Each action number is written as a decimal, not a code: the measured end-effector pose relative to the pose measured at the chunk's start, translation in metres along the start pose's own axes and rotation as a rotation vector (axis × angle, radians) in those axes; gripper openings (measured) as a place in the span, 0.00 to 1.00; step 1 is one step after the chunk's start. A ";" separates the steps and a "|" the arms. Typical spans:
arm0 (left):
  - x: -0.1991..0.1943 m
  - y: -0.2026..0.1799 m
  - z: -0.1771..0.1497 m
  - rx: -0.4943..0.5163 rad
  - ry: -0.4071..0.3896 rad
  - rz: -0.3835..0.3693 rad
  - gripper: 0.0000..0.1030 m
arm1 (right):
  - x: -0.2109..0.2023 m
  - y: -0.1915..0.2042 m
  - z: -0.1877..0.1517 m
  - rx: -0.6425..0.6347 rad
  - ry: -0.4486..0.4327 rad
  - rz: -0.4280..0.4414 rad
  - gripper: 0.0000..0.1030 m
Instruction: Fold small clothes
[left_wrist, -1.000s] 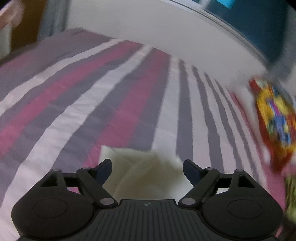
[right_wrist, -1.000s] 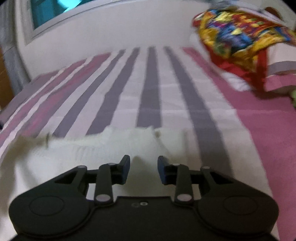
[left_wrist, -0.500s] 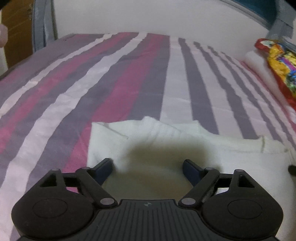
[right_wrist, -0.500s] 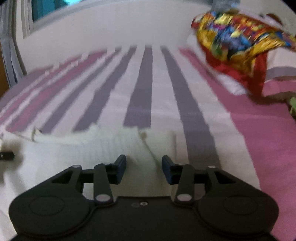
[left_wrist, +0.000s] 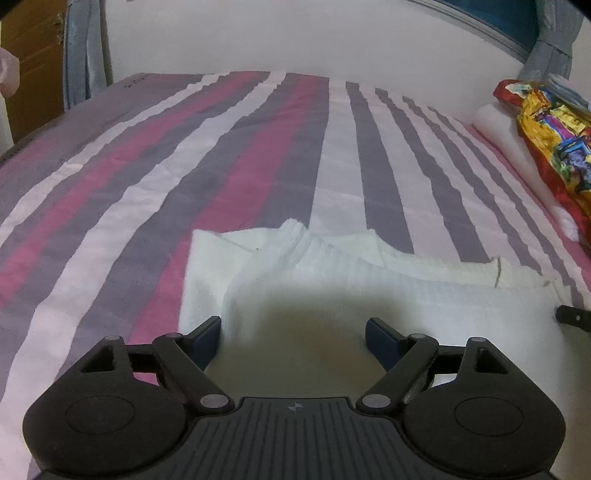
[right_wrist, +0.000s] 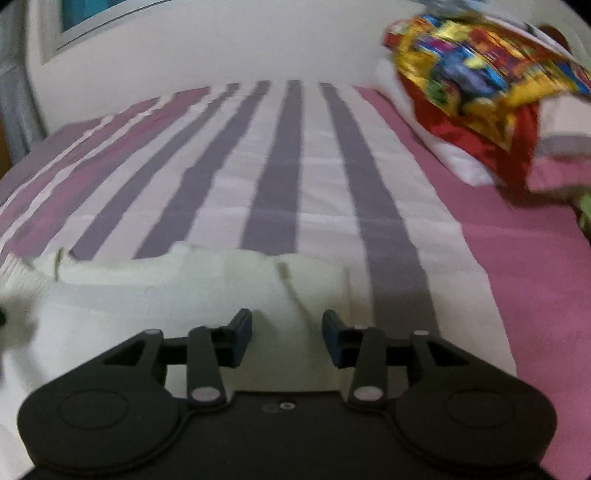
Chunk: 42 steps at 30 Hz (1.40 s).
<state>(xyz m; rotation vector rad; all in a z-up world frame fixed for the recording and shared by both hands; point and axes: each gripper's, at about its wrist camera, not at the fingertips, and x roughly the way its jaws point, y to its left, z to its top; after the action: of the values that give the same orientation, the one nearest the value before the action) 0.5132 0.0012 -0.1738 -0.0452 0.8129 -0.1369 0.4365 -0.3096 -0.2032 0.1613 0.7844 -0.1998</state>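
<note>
A white ribbed garment (left_wrist: 332, 280) lies flat on the striped bedsheet (left_wrist: 221, 155), folded at its far edge. My left gripper (left_wrist: 293, 334) is open, low over the garment's left part, with nothing between its fingers. The garment also shows in the right wrist view (right_wrist: 184, 291). My right gripper (right_wrist: 287, 330) is open over the garment's right end, empty. A tip of the right gripper shows at the right edge of the left wrist view (left_wrist: 572, 315).
A colourful red and yellow cloth (right_wrist: 480, 66) lies on a white pillow (right_wrist: 461, 162) at the right of the bed. A white wall (left_wrist: 295, 37) stands behind the bed. A wooden door (left_wrist: 33, 55) is at the far left.
Both grippers have drawn back and lifted a little over the garment. The right gripper's fingers have opened wider. The garment now lies spread with its far edge folded.
</note>
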 end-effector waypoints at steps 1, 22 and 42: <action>-0.001 0.002 0.001 -0.002 -0.006 0.003 0.81 | 0.002 -0.005 0.001 0.021 0.008 0.016 0.41; 0.037 0.001 0.017 -0.115 -0.025 0.079 0.81 | 0.027 -0.003 0.006 -0.026 -0.044 -0.004 0.05; 0.022 -0.052 -0.009 0.068 -0.018 0.042 0.81 | -0.029 0.037 -0.041 -0.104 -0.002 0.156 0.25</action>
<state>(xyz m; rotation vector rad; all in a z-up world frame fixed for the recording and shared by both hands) 0.5167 -0.0532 -0.1911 0.0342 0.7903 -0.1244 0.3971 -0.2616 -0.2087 0.1234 0.7748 -0.0112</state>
